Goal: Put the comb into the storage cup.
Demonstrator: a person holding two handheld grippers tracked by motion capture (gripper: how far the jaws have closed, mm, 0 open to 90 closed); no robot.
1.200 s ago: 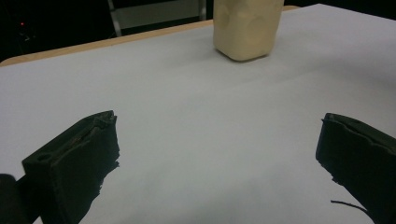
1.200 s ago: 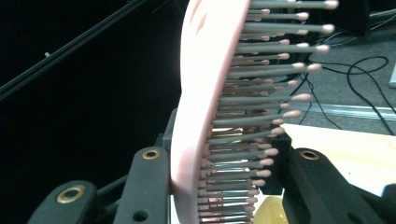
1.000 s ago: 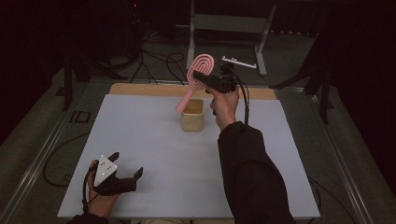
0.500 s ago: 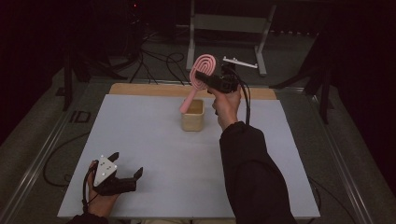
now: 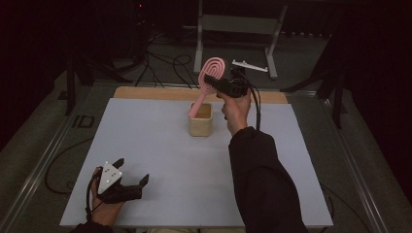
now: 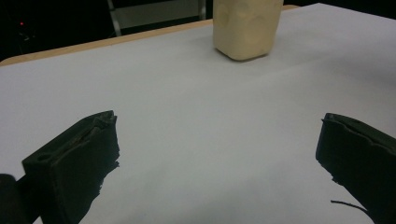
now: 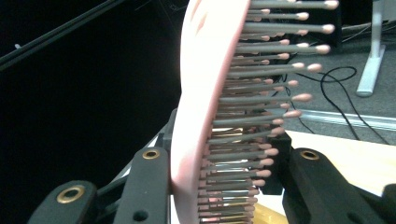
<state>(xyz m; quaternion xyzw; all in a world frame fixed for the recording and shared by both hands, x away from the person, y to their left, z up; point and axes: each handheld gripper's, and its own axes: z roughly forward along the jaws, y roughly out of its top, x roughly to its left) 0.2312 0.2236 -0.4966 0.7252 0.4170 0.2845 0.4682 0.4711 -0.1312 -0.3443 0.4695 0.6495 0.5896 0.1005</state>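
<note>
The right claw [image 5: 216, 83] is clamped on the head of a pink plastic paddle hairbrush [image 5: 210, 77] with grey, pink-tipped bristles, held in the air just above a small square beige holder cup [image 5: 200, 120] that stands toward the far middle of the pale grey surface [image 5: 145, 145]. The brush's long axis runs steeply down and slightly left from the claw: its head is up at the jaws, and its thin handle slants down until its tip sits at or just inside the cup's open mouth. From this angle I cannot tell whether the tip touches the rim. Any lowering must follow that slanted axis, and the right hand is much the nearer one to the cup.

The left claw [image 5: 131, 184] rests near the surface's front edge, well apart from the cup, jaws spread and holding nothing.

The right gripper view shows the grip itself: both black jaws pressed on the brush [image 7: 205, 116], one on its smooth back and one among the bristles. The left gripper view shows the cup [image 6: 246, 28] from the side, farther off across bare surface, between its own wide-spread jaws.
</note>
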